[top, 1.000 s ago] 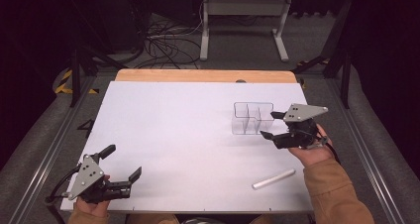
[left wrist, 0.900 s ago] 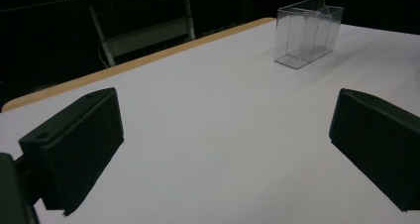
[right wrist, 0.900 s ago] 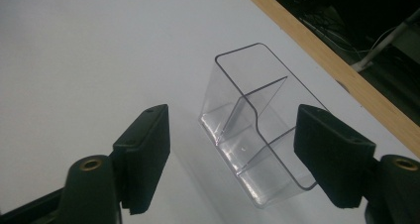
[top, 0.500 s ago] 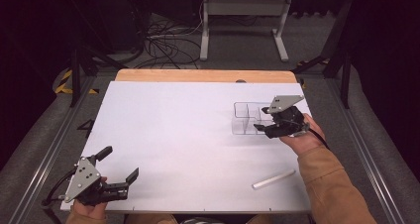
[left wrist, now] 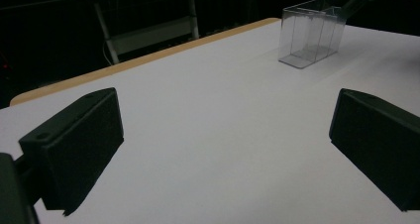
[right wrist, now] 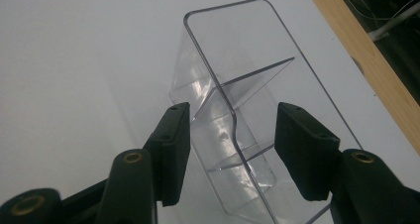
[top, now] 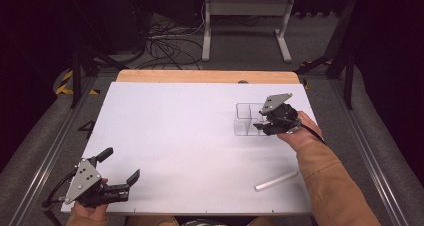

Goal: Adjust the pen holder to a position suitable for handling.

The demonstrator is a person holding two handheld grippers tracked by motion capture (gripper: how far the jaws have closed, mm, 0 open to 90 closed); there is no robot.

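A clear plastic box with inner dividers stands upright on the white tabletop at the right. My right gripper reaches into it from the right. In the right gripper view its jaws straddle one long wall of the box, one jaw outside and one over the compartments, with a gap on both sides. The right gripper has just been closing, and its pads do not press the wall. My left gripper rests open near the front left corner with nothing between its jaws. The left gripper view shows the box far off.
A white stick lies on the table near the front right, beside the person's right sleeve. A wooden strip edges the far side of the table. Cables and a stand's legs lie on the floor beyond.
The right gripper has moved left and slightly down onto the clear box, and its jaws have narrowed around the box wall. The left gripper has stayed put.
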